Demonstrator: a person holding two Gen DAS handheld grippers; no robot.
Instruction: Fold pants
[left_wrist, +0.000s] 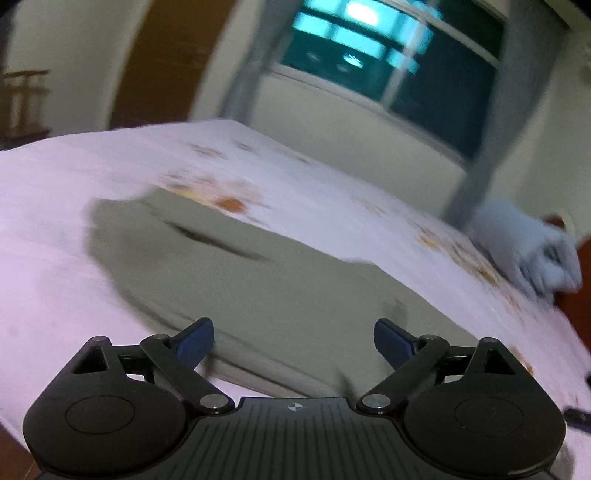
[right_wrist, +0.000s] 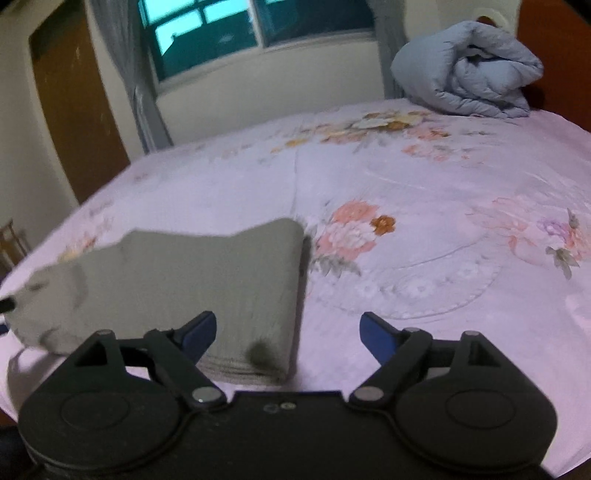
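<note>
Grey-green pants (left_wrist: 258, 280) lie folded into a flat stack on a pink floral bedsheet (left_wrist: 55, 206). The left wrist view is blurred; my left gripper (left_wrist: 293, 341) hovers over the near edge of the pants, jaws wide apart, nothing between the blue pads. In the right wrist view the same folded pants (right_wrist: 184, 288) show their layered near edge and right-hand fold. My right gripper (right_wrist: 288, 334) stands open just in front of that near right corner, its left finger (right_wrist: 199, 332) over the cloth, with no grip on it.
A rolled pale blue duvet (right_wrist: 469, 70) sits at the bed's far right by a wooden headboard (right_wrist: 554, 44). Behind the bed (right_wrist: 443, 295) are a window (right_wrist: 221, 33) with grey curtains and a brown door (right_wrist: 74, 110). A dark object (left_wrist: 576, 417) shows at the right edge of the left wrist view.
</note>
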